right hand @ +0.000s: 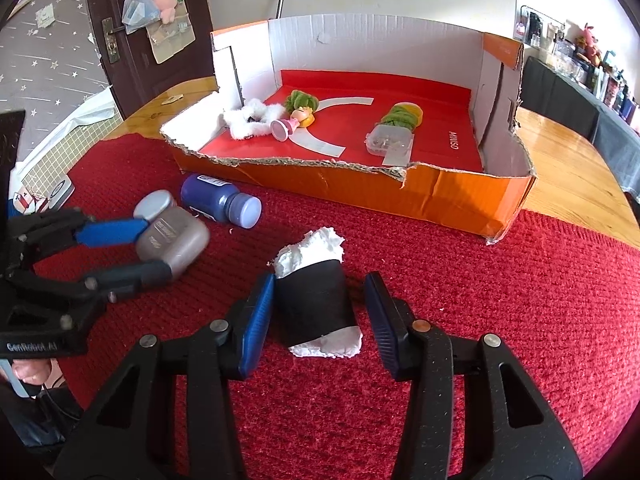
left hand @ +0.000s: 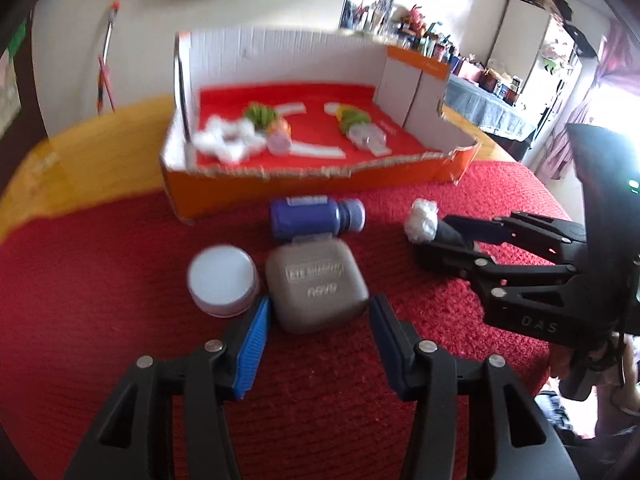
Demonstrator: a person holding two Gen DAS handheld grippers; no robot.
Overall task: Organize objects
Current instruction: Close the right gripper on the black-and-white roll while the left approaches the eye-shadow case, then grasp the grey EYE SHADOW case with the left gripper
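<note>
A grey rounded case [left hand: 316, 288] lies on the red cloth with my left gripper [left hand: 320, 304] shut on it, a blue pad against each side. From the right wrist view the same case [right hand: 172, 240] sits between the left gripper's fingers [right hand: 112, 234]. A black roll with white stuffing [right hand: 316, 300] lies between the pads of my right gripper [right hand: 320, 284], which is shut on it. In the left wrist view the roll [left hand: 424, 222] sticks out from the right gripper's fingertips [left hand: 460, 240]. A blue bottle [left hand: 308, 218] and a white round jar [left hand: 222, 280] lie beside the case.
An orange cardboard box [right hand: 440, 196] with a torn front wall stands behind, holding two green-haired dolls, a white fluffy thing and a small clear container [right hand: 390, 140]. The red cloth [right hand: 500, 300] covers a wooden table [right hand: 568, 152]. A hand [right hand: 32, 368] holds the left gripper.
</note>
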